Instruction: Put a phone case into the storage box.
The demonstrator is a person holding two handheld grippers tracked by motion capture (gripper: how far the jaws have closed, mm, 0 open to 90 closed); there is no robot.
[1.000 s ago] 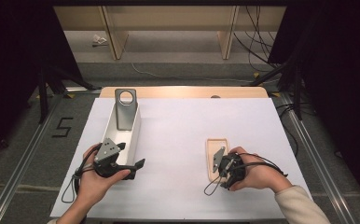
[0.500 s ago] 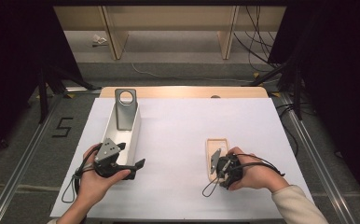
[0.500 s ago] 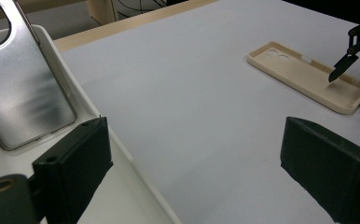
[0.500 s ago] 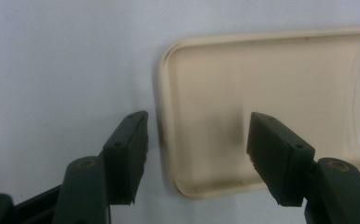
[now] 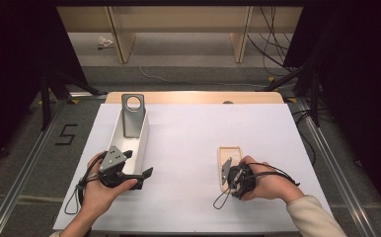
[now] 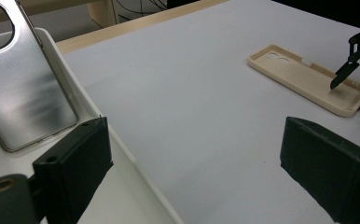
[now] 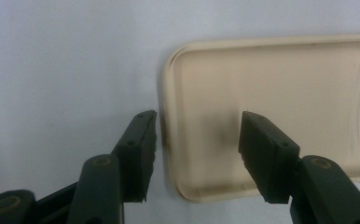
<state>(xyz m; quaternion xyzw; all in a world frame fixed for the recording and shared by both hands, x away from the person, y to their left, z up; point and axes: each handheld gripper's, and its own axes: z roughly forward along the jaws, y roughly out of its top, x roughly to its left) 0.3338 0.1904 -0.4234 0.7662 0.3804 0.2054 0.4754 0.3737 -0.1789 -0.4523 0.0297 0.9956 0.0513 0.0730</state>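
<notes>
Now closing the right gripper fingers, just narrowing yet still apart, astride the end wall of the beige phone case lying flat on the white surface: best pinched squarely, left gripper wide open.

High view looks down over my table; my left gripper view faces level across it, taking in the phone case farther off; my right gripper view hangs close over that same case.
</notes>
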